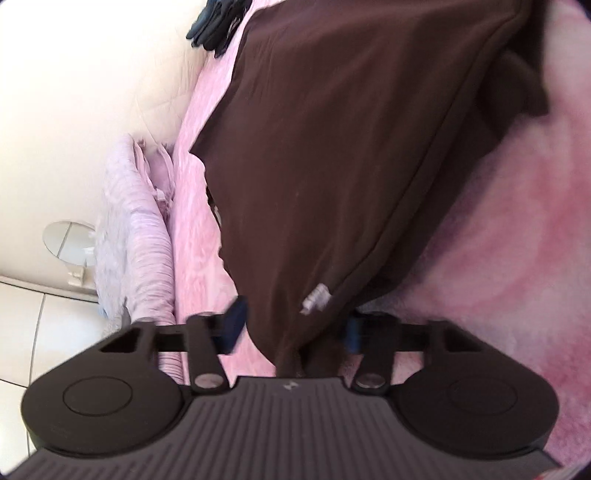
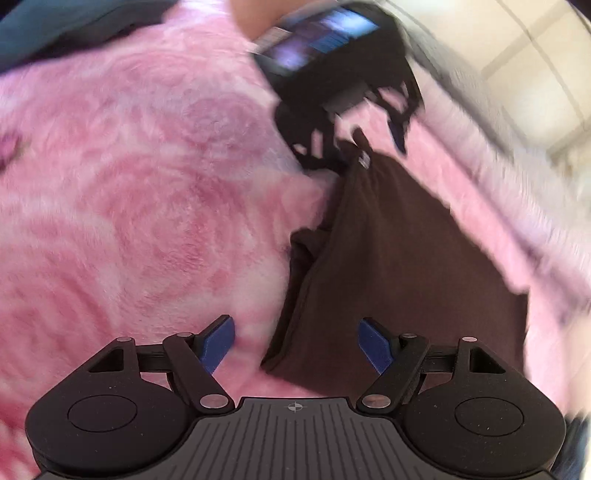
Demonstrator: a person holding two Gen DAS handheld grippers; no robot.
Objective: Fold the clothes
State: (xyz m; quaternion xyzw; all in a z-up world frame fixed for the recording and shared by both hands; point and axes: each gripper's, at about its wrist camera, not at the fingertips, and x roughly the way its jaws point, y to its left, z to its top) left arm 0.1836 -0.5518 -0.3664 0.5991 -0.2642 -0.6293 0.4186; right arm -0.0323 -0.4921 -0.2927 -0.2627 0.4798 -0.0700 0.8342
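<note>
Left gripper: its blue pads are sitting wide apart, yet a bunched corner of the brown garment is running down between them to the body of the tool; whether the fabric is pinched or only draping there, I cannot tell.
White tag: it is showing on the cloth just above the left gripper, beside a stitched seam.
Brown garment, left wrist view: it is stretching away from the fingers in a broad, taut sheet, lifted at the near end and lying on the pink blanket farther off, with a second layer peeking out along its right edge.
Right gripper: its fingers are standing open and holding nothing, hovering over the near end of the brown garment.
Brown garment, right wrist view: it is lying folded lengthwise on the pink blanket, narrowing toward the far end, where the left gripper is meeting its tip; motion blur is hiding the contact.
Ruffled lilac bedding: it is bunching along the blanket's left edge, against the cream wall.
Round mirror: it is standing low by the wall, beyond the bedding.
Dark clothing: a heap is resting at the far end of the bed.
</note>
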